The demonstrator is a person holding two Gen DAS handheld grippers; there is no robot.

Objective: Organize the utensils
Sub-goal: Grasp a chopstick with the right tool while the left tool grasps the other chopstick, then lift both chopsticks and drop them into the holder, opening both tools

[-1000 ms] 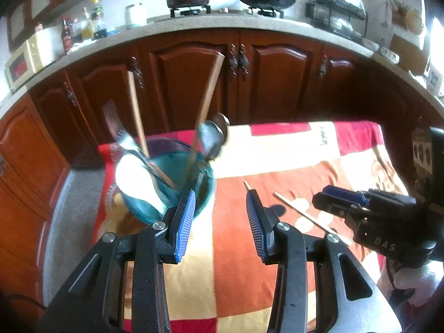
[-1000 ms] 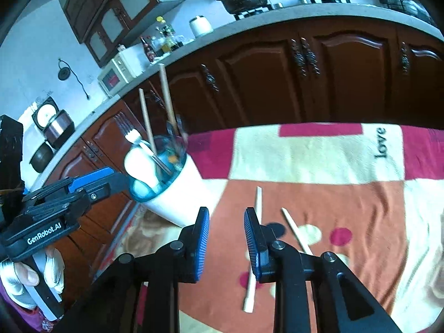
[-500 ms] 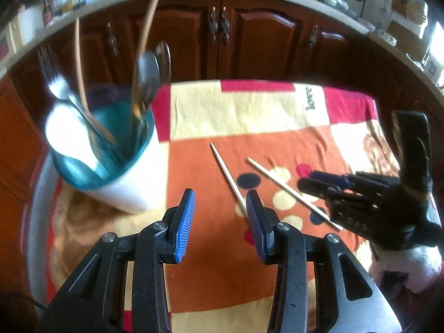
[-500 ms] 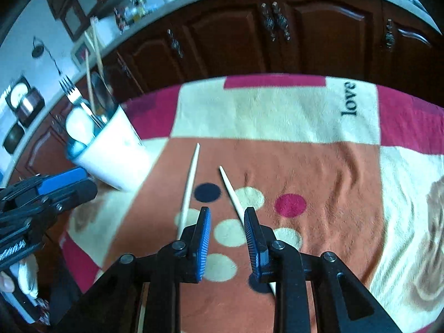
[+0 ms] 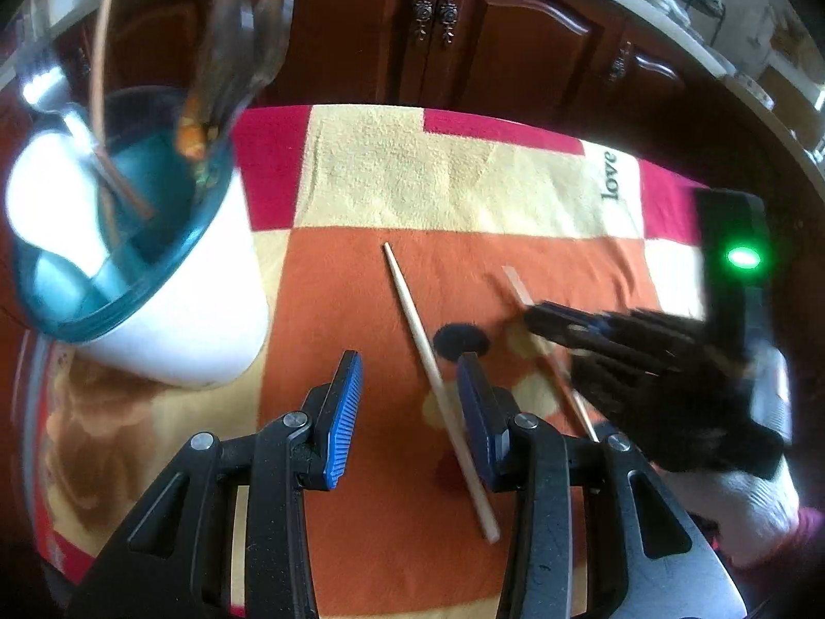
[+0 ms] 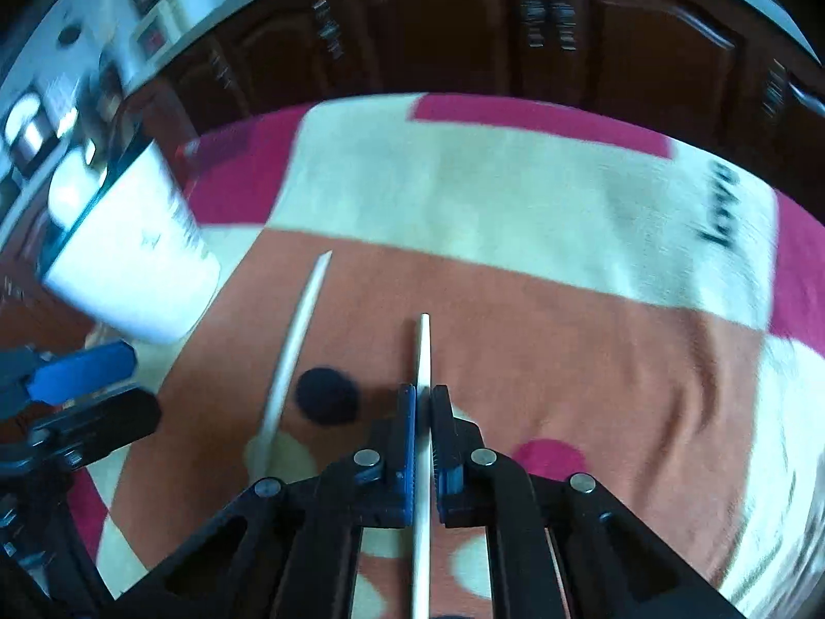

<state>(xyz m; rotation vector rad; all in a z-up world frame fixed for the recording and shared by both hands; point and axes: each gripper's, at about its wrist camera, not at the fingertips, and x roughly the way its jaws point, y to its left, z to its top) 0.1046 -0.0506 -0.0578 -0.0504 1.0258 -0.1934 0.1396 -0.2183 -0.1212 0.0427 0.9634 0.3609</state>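
Two pale chopsticks lie on the patterned cloth (image 5: 412, 170). My left gripper (image 5: 410, 366) hangs open just above the left chopstick (image 5: 417, 330), which passes between its jaws close to the right pad. My right gripper (image 6: 423, 392) is closing its jaws onto the right chopstick (image 6: 424, 345), with both pads pressing on its sides. The left wrist view shows the same right gripper (image 5: 536, 317) gripping that chopstick (image 5: 515, 281). A white cup (image 5: 196, 309) with a teal inside stands at the left, holding spoons (image 5: 258, 26), a fork and wooden sticks.
Dark wooden cabinet doors (image 5: 438, 41) run behind the table's far edge. The cup (image 6: 139, 268) stands left of both chopsticks, near the cloth's left edge. A gloved hand (image 5: 742, 505) holds the right gripper at the lower right.
Both grippers came down toward the cloth. The right gripper went from open to shut on the right chopstick. The left gripper stayed open and now straddles the left chopstick.
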